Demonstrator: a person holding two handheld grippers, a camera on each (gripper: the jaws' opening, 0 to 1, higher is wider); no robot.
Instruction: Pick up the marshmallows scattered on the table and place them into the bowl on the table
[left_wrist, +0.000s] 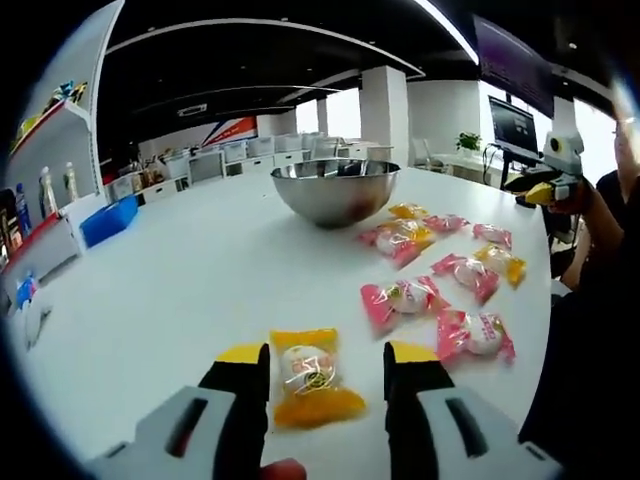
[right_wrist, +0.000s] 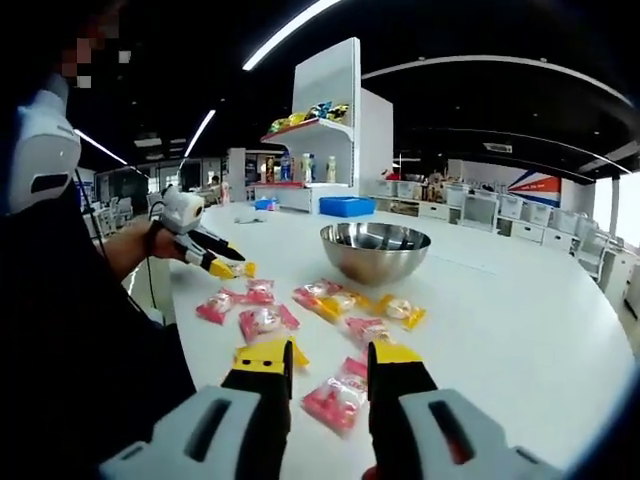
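A yellow-wrapped marshmallow (left_wrist: 310, 385) lies on the white table (left_wrist: 180, 280) between the jaws of my left gripper (left_wrist: 327, 352), which is open, with both jaws clear of the wrapper. The steel bowl (left_wrist: 335, 188) stands farther back, with several pink and yellow marshmallows (left_wrist: 405, 297) scattered to its right. My right gripper (right_wrist: 330, 355) is open over a pink marshmallow (right_wrist: 335, 400) lying between its jaws. In the right gripper view the bowl (right_wrist: 375, 250) sits beyond more marshmallows (right_wrist: 265, 320), and the left gripper (right_wrist: 222, 266) is at the left by the yellow one (right_wrist: 243, 268). The right gripper (left_wrist: 545, 192) hovers at the far right.
A person's dark sleeve (right_wrist: 70, 330) fills the left side along the table edge. A blue bin (left_wrist: 108, 220) and a shelf with bottles (left_wrist: 45, 190) stand at the left. A monitor (left_wrist: 512, 125) is at the back right. Bare table (right_wrist: 500, 330) stretches right of the bowl.
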